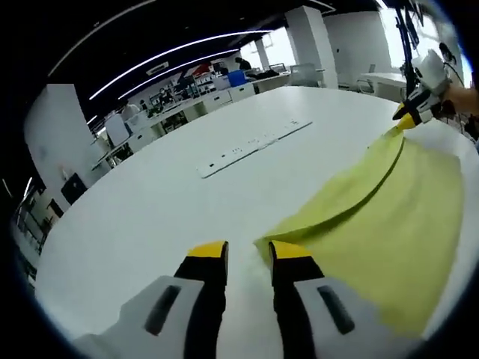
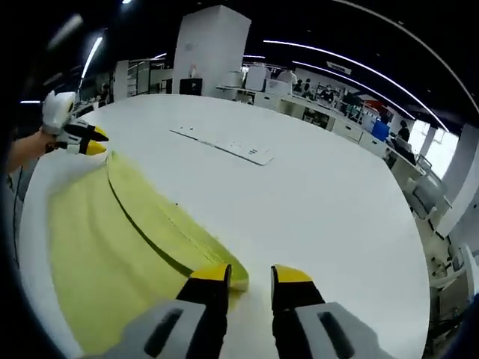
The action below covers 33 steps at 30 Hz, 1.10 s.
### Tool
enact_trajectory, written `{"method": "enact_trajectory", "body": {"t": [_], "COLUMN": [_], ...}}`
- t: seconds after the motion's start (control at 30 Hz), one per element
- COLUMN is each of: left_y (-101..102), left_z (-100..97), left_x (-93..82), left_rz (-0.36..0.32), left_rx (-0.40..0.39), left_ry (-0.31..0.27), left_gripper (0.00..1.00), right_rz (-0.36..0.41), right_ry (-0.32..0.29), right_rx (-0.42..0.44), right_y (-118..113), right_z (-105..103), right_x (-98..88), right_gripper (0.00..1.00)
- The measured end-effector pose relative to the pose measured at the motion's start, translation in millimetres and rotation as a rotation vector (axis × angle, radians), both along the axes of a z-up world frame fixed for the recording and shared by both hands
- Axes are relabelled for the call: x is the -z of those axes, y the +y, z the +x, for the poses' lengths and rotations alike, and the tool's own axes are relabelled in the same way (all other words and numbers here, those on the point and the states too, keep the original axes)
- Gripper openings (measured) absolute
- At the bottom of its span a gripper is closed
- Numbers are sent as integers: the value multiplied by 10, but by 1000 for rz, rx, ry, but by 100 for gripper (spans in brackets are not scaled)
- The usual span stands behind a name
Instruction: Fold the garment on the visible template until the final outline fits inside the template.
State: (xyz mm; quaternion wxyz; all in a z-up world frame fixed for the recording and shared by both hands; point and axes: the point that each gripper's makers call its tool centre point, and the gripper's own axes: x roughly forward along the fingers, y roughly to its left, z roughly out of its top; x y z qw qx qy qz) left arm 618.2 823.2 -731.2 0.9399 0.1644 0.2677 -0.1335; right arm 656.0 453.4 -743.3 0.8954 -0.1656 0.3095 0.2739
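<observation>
**Jaws parted at both ends of the yellow cloth**

Jaws first: the left gripper (image 1: 248,254) has a clear gap between its yellow tips, and the near corner of the yellow garment (image 1: 389,224) sits right at its right-hand tip, touching or just under it, not clamped as far as I can see. Over in the right gripper view, the right gripper (image 2: 250,278) shows the same parted tips, with the garment's (image 2: 112,239) folded end lying against its left tip. Seen from across the cloth, the state of each far gripper's jaws is too small to tell.

The garment lies flat on the white table (image 1: 172,209), stretched between the two grippers along the table's near edge, with a long doubled-over flap running down its length. Beyond the garment, toward the table's middle, lies a pale flat strip (image 2: 224,146), well apart from the cloth. I cannot make out a template outline around the garment.

Handling call: this looks thin, light and limp, so it should drape and sag rather than hold any shape, and it may slide easily on the smooth tabletop. Best hold, I'd say, is at the end corners, pinching both layers of the flap together so the fold stays aligned.
</observation>
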Motion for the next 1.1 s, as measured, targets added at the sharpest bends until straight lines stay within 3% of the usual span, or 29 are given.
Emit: {"method": "enact_trajectory", "body": {"t": [0.1, 0.2, 0.4, 0.47, 0.6, 0.67, 0.83, 1.0, 1.1], "left_y": [37, 35, -65, -81, -101, -100, 22, 72, 83], "left_z": [-48, -112, -145, -120, 5, 63, 188, 158, 99], "left_x": [28, 57, 146, 201, 242, 249, 241, 154, 111], "left_rz": [13, -1, -31, -15, 1, 3, -9, 5, -34], "left_rx": [-3, 7, 36, 37, 23, 11, -87, -102, -105], "left_ry": [12, 31, 61, 74, 66, 60, 30, 13, 12], "left_gripper": [23, 28, 37, 38, 38, 36, 28, 24, 25], "right_rz": [37, 50, -3, -43, 24, 14, 43, 77, 157], "right_ry": [18, 34, 72, 69, 56, 45, 33, 42, 64], "right_rx": [-10, -24, -38, -26, 62, 74, 183, 218, 219], "right_y": [29, 50, 32, 2, 11, -13, -146, -228, -174], "right_z": [-59, -114, -183, -142, -6, 47, 162, 163, 124], "right_x": [-27, -12, 160, 238, 233, 235, 232, 197, 155], "right_gripper": [28, 39, 48, 45, 44, 43, 35, 32, 34]}}
